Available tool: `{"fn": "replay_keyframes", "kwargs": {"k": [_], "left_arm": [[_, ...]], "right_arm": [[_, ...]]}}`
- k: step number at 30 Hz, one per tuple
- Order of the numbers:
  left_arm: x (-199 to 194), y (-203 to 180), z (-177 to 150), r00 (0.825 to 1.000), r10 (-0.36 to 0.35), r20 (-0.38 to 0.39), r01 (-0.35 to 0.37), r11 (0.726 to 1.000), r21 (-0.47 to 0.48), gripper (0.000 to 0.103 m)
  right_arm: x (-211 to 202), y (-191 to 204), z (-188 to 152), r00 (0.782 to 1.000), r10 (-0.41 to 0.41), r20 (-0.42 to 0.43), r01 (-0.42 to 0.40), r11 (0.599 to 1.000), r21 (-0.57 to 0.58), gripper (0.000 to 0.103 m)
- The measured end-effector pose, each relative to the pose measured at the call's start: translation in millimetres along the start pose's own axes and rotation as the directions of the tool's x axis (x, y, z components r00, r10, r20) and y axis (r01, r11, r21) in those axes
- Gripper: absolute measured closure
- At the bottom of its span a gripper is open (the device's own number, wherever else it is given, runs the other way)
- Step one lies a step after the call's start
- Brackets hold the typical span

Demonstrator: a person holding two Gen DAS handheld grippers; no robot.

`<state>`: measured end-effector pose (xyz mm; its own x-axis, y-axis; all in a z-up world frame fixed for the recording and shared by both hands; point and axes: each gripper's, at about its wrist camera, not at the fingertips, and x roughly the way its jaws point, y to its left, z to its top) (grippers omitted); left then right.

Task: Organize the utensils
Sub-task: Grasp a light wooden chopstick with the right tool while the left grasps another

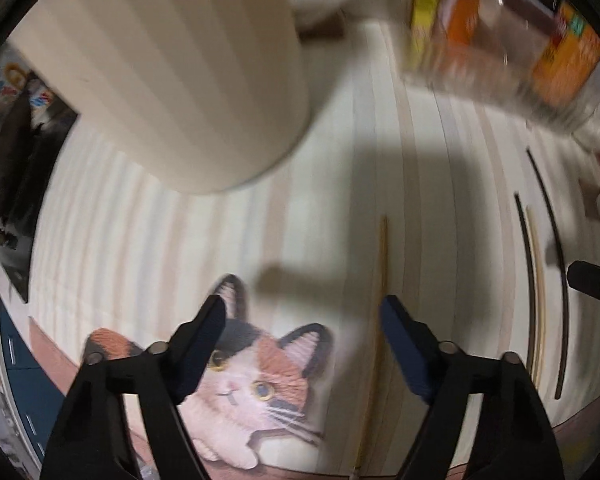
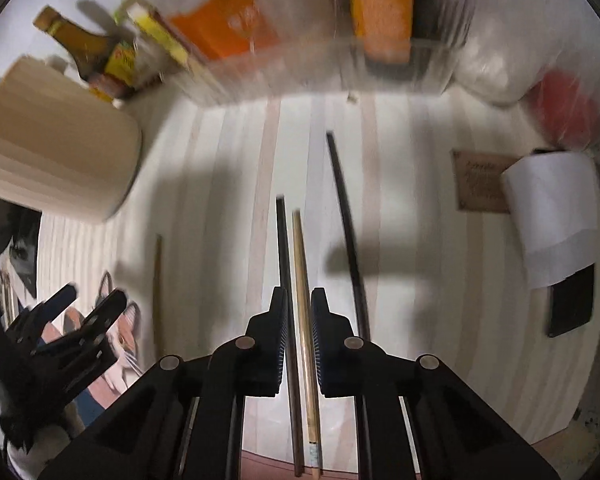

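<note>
Several chopsticks lie on a striped placemat (image 2: 228,184) with a cat picture. In the right wrist view my right gripper (image 2: 299,304) is nearly shut, its jaws close around a black chopstick (image 2: 283,248) and a light wooden chopstick (image 2: 300,256). Another black chopstick (image 2: 346,216) lies to their right and a wooden one (image 2: 157,280) to their left. A cream ribbed holder (image 1: 188,80) stands at the back left. My left gripper (image 1: 302,312) is open and empty above the cat picture (image 1: 252,380), with the wooden chopstick (image 1: 382,280) by its right finger.
A clear bin (image 2: 292,40) with orange and yellow packets stands at the back, with a brown bottle (image 2: 80,40) beside it. A paper roll (image 2: 552,208), a dark phone (image 2: 572,304), a white bag and a red item sit at the right.
</note>
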<state>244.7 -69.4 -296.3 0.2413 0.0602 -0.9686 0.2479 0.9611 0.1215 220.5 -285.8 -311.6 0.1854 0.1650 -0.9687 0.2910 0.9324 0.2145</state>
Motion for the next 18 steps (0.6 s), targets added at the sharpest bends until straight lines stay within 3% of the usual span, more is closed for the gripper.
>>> {"fn": "replay_keyframes", "kwargs": {"k": [4, 6, 8, 11, 15, 18], "left_arm": [[15, -7, -5, 0.999, -0.005, -0.034, 0.005, 1.000, 0.020, 0.058], [14, -8, -7, 1.000, -0.014, -0.012, 0.014, 1.000, 0.023, 0.067], [13, -8, -9, 0.999, -0.045, -0.014, 0.045, 0.999, 0.012, 0.091], [14, -4, -12, 0.999, -0.027, -0.017, 0.027, 0.999, -0.021, 0.097], [14, 14, -21, 0.999, -0.026, -0.038, 0.023, 0.996, -0.090, 0.098], [14, 25, -30, 0.998, -0.029, -0.051, 0.023, 0.993, -0.116, 0.098]], "right_arm": [[18, -2, -3, 0.999, -0.001, -0.047, 0.000, 1.000, -0.010, 0.090], [27, -3, -3, 0.998, -0.016, -0.068, 0.015, 1.000, -0.017, 0.090], [35, -3, -6, 0.996, -0.038, -0.087, 0.035, 0.999, -0.029, 0.093], [34, 6, -11, 0.995, -0.083, -0.052, 0.080, 0.995, -0.066, 0.096], [38, 26, -12, 0.998, -0.043, -0.056, 0.036, 0.992, -0.118, 0.097], [40, 36, -13, 0.995, -0.067, -0.070, 0.053, 0.983, -0.177, 0.097]]}}
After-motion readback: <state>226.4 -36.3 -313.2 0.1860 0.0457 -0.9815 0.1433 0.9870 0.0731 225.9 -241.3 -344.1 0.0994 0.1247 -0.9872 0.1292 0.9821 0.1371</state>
